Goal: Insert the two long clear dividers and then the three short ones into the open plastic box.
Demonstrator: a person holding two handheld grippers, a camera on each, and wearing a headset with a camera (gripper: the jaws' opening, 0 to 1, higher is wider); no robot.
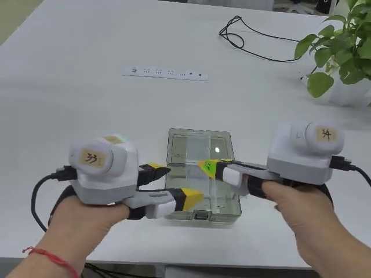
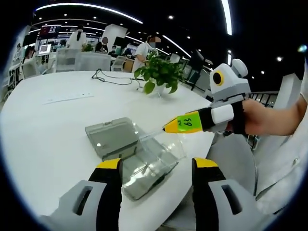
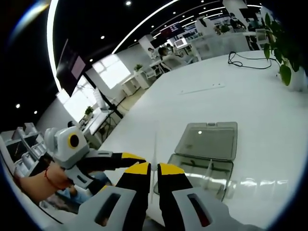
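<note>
Two grippers hover over the open plastic box (image 1: 203, 179) on the table (image 1: 87, 87); the right gripper (image 3: 154, 168) is pinched on a thin clear divider (image 3: 155, 144), the left gripper (image 2: 158, 163) has its jaws spread and holds nothing. Risk: the divider, held by one edge, could tilt and miss its slot or slip out, and the unsteadied box may slide if pushed. Right gripper view shows the divider edge-on as a faint line; left gripper view shows it reaching from the tip toward the box

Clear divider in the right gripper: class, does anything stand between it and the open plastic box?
Nothing visible does. The right gripper holds the clear divider over the open plastic box; the left gripper is open at the box's near side, off that path.
</note>
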